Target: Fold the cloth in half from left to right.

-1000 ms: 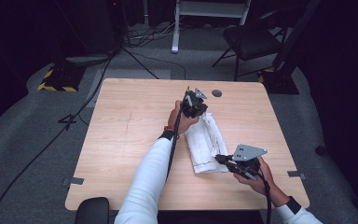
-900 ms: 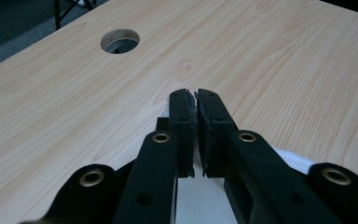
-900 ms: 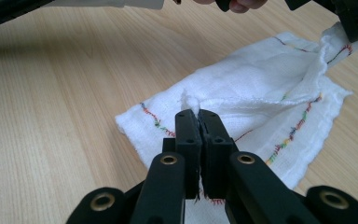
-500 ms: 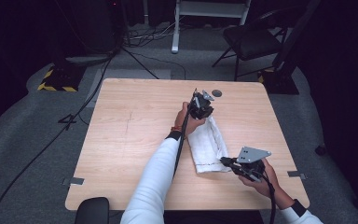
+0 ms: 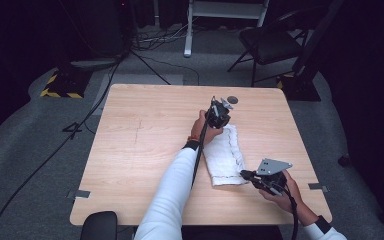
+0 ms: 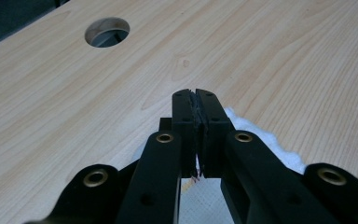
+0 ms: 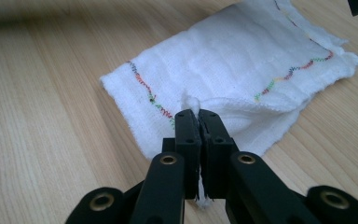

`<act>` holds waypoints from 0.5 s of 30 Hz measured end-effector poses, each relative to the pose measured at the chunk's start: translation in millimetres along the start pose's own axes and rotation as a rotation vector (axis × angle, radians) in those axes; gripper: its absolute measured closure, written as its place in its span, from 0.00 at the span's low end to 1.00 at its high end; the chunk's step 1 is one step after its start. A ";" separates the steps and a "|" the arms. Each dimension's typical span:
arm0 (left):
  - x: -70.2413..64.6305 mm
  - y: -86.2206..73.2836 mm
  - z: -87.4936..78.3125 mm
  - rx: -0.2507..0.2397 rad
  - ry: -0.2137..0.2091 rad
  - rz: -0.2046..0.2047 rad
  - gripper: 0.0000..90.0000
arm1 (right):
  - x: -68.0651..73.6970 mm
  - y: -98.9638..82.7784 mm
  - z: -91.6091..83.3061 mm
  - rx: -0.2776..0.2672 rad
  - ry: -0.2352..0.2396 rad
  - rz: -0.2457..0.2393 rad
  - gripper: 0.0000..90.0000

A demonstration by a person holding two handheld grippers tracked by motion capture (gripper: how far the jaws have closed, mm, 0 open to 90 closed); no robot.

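overhead, pale wood table, grey carpet

Here's the tabletop, pale wood with a fine grain, squarish with rounded corners. Near its far edge sits a round cable hole, seen up close in the left gripper view as an open dark-rimmed circle. Lying flat on the right half is a white cloth, folded into a long rectangle, its edges stitched in a wavy multicoloured thread. One corner of it is lifted off the wood.
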State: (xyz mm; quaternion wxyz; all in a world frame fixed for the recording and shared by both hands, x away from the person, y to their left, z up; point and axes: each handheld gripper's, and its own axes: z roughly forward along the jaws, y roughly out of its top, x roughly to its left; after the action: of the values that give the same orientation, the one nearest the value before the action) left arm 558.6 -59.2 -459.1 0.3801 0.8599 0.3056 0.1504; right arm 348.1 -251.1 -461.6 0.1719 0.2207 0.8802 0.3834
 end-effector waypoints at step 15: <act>0.7 -9.4 -36.3 -0.009 -0.010 0.061 0.80 | -9.9 -22.8 0.1 0.089 -0.033 0.100 0.72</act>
State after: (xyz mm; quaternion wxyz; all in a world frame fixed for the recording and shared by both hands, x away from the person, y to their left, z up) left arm 537.5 -33.5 -441.9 0.3806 0.8679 0.2767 0.1590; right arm 350.6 -270.0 -477.5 0.1571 0.2780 0.8812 0.3485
